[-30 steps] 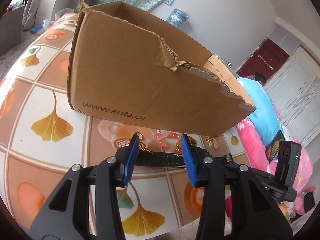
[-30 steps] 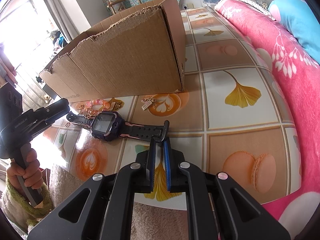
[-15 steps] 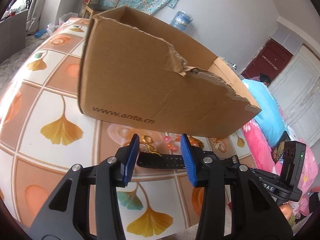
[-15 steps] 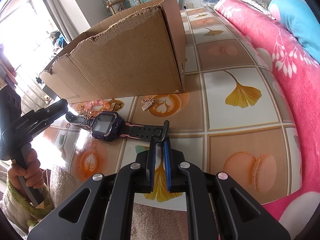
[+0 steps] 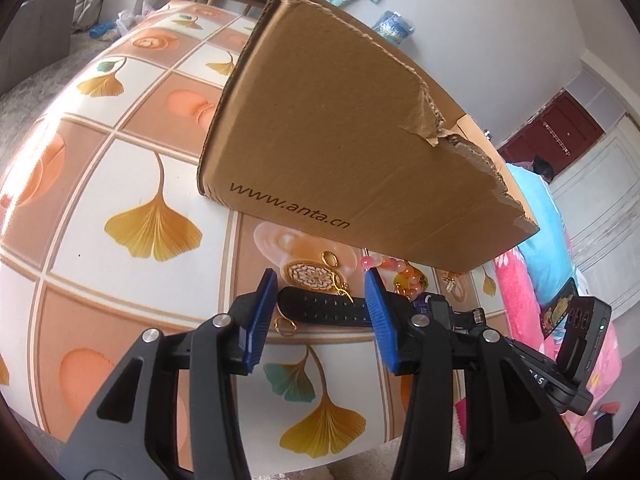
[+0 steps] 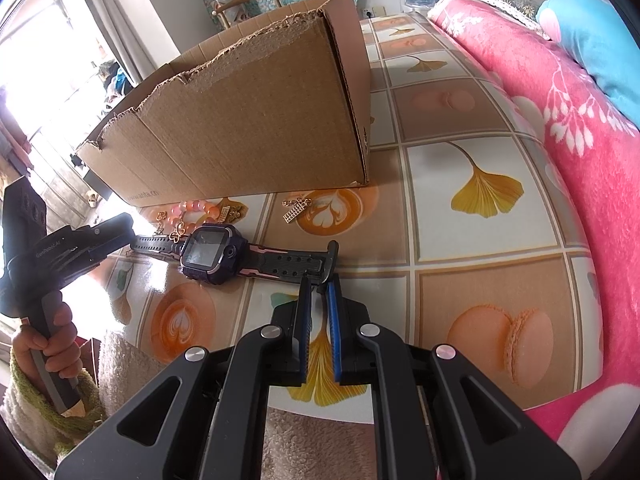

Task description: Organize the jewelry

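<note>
Tiled tabletop [image 6: 480, 240], right gripper [image 6: 318, 286] jaws pinching watch [image 6: 212, 250] strap end, left gripper [image 5: 320, 284] jaws spread, just widened.

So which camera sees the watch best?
The right wrist view: the whole watch lies flat there, screen and both straps visible. The left wrist view shows only one black strap between the left claw's fingers; the face is mostly hidden.

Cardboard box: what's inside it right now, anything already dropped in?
Cannot tell. Both wrist views show only the cardboard box outer walls and torn rim; its floor is hidden. The watch and pink bead bracelet lie on the table in front of it.
</note>
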`<state>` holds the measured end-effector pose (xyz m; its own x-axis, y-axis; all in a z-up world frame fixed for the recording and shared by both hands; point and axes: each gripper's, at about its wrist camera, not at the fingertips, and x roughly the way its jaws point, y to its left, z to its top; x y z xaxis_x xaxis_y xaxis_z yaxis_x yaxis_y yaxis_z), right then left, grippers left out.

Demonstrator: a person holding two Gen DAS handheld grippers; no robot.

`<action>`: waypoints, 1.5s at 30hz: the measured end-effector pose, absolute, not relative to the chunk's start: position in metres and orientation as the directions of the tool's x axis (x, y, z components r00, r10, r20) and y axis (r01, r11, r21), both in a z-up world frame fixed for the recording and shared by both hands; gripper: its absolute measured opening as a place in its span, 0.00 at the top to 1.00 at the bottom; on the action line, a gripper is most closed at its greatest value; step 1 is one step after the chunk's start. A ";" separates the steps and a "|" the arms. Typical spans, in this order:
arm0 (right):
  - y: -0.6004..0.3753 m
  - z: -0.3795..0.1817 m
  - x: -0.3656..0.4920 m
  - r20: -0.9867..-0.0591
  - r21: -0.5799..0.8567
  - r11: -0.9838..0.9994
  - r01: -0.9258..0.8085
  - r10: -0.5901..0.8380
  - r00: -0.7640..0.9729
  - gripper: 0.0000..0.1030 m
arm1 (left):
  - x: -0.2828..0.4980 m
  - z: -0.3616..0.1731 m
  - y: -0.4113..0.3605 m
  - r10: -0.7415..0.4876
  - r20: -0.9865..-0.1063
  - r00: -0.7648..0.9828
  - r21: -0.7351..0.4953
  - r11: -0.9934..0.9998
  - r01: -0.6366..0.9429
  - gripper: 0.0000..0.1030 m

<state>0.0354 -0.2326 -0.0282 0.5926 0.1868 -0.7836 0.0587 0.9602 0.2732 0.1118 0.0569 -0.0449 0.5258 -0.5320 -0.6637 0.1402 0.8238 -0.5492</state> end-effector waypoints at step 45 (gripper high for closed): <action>-0.231 -0.029 0.037 -0.782 0.273 0.960 0.060 0.185 0.596 0.91 | 0.104 -0.042 0.065 -0.570 -0.700 0.430 -0.561 0.812 0.164 0.86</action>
<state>0.0368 -0.2307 -0.0290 0.5958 0.1846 -0.7816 0.0603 0.9602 0.2727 0.1044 0.0647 -0.0422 0.4304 -0.5703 -0.6997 0.1636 0.8116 -0.5609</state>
